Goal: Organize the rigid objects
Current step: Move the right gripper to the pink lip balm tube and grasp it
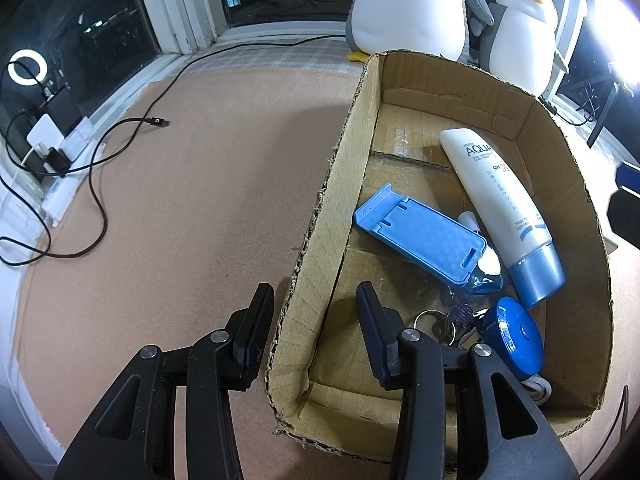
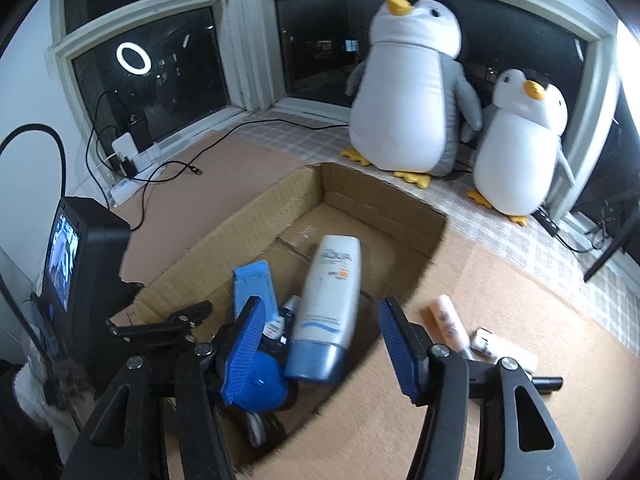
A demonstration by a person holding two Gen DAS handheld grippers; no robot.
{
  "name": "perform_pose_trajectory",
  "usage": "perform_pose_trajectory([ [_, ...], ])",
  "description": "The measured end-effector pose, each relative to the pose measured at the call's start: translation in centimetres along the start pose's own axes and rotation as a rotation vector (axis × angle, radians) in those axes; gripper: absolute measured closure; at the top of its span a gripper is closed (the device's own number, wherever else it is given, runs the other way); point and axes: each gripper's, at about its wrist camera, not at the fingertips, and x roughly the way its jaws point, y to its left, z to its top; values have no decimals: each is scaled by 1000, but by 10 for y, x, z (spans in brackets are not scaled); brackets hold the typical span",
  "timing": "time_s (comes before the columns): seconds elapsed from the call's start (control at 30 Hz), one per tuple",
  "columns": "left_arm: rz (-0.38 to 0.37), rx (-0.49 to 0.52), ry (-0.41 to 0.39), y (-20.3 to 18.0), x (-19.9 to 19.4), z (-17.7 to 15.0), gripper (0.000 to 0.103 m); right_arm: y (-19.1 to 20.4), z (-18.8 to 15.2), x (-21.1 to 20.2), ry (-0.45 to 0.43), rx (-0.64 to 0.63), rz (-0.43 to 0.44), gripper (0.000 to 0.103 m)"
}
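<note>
**Hovering both tools at the cardboard box**

Watching through the left wrist view, I am seeing my left tool [image 1: 316, 292] straddling the near left wall of the cardboard box [image 1: 332, 184]. One finger is sitting outside over the brown surface [image 1: 180, 200], the other inside the box. Its jaws are standing apart. The outer pad is lying close to the wall and the inner pad is showing a gap, so it is clamping nothing.

Inside the box, in the lower right of the frame, a white sunscreen tube [image 1: 492, 196] is lying cap-down against a blue phone stand [image 1: 420, 232]. A small bottle [image 1: 486, 268] is peeking out between them. Keys [image 1: 440, 320] and a round blue tape measure [image 1: 516, 332] are lying nearest the tool.

In the right wrist view, my right tool [image 2: 320, 302] is hanging wide open above the tube, gripping nothing. A pink tube [image 2: 448, 320] and a small white item [image 2: 504, 346] are waiting on the surface at lower right, outside the box.
</note>
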Motion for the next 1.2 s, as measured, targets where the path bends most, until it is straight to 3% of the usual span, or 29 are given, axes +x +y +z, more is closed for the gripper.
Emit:
perform_pose_trajectory([
  [0.53, 4, 4, -2, 1, 0, 0, 61, -84, -49, -22, 36, 171, -45, 47],
  [0.8, 14, 9, -7, 1, 0, -1, 61, -107, -50, -16, 48, 197, -30, 48],
  [1.03, 15, 10, -7, 0, 0, -1, 61, -104, -34, 19, 82, 147, -20, 65],
  [1.2, 13, 6, -6, 0, 0, -2, 61, -103, -26, 42, 116, 105, -27, 68],
])
